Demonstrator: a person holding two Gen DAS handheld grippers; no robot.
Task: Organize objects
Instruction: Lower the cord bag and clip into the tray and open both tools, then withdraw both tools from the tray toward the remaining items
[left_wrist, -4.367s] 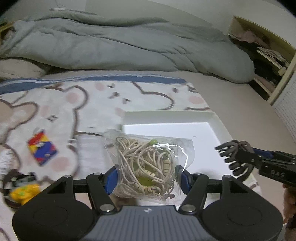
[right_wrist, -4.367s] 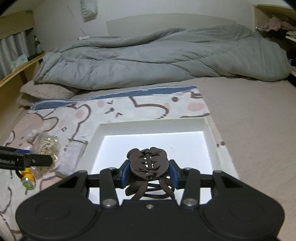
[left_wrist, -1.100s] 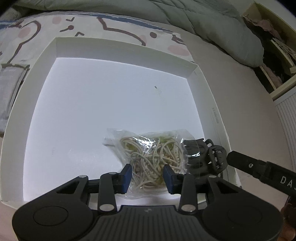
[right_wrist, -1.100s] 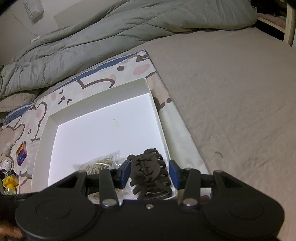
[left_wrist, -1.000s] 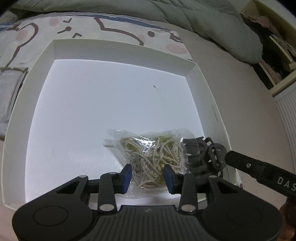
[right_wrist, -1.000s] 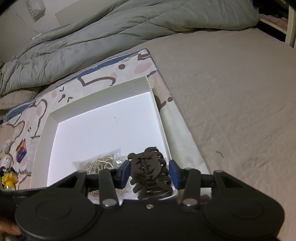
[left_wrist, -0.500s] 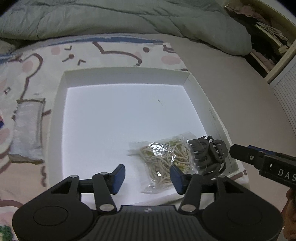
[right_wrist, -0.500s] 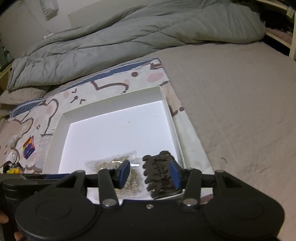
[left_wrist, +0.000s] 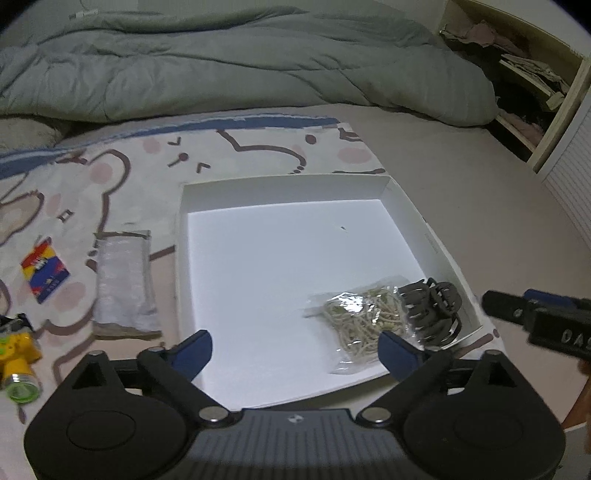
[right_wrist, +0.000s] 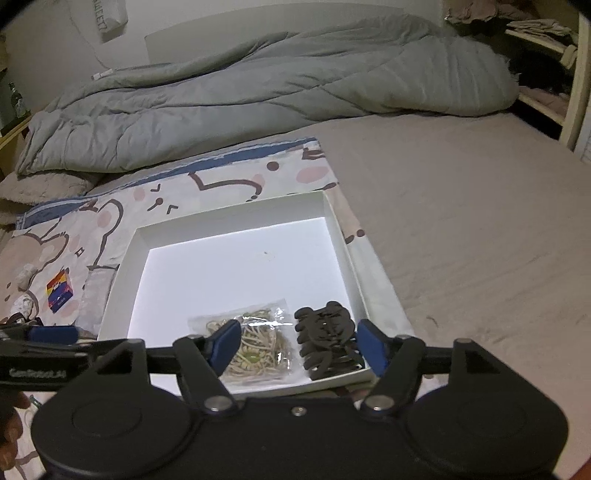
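Left wrist view: the left gripper (left_wrist: 295, 349) tilts down over the near edge of the white box (left_wrist: 436, 251), its jaws spread wide with nothing between them; they have just been opening.
Right wrist view: the right gripper (right_wrist: 297, 345) tilts down over the box's near right corner, jaws apart and just been opening; the dark hair claw (right_wrist: 325, 339) lies between its fingers but the pads do not press on it.
Left of the box: a yellow toy (left_wrist: 16, 350) at the picture's edge, a small red, yellow and blue packet (left_wrist: 44, 269), then a pale flat pouch (left_wrist: 123, 284) just beside the box wall, all on the bear-print blanket (left_wrist: 110, 173).
Task things: the clear bag of beige cords (left_wrist: 364, 321) lies on the box floor near the right corner, touching the hair claw at its right, which sits against the box's right wall.
Right side: bare beige bed sheet (right_wrist: 480, 221); a shelf (left_wrist: 535, 74) with clutter stands at the far right.
Behind: a grey duvet (left_wrist: 221, 62) is bunched across the bed, well apart from the box.
In the way: nothing lies over the bag or claw; in the right wrist view the right gripper's own fingers cover part of the bag's edge.
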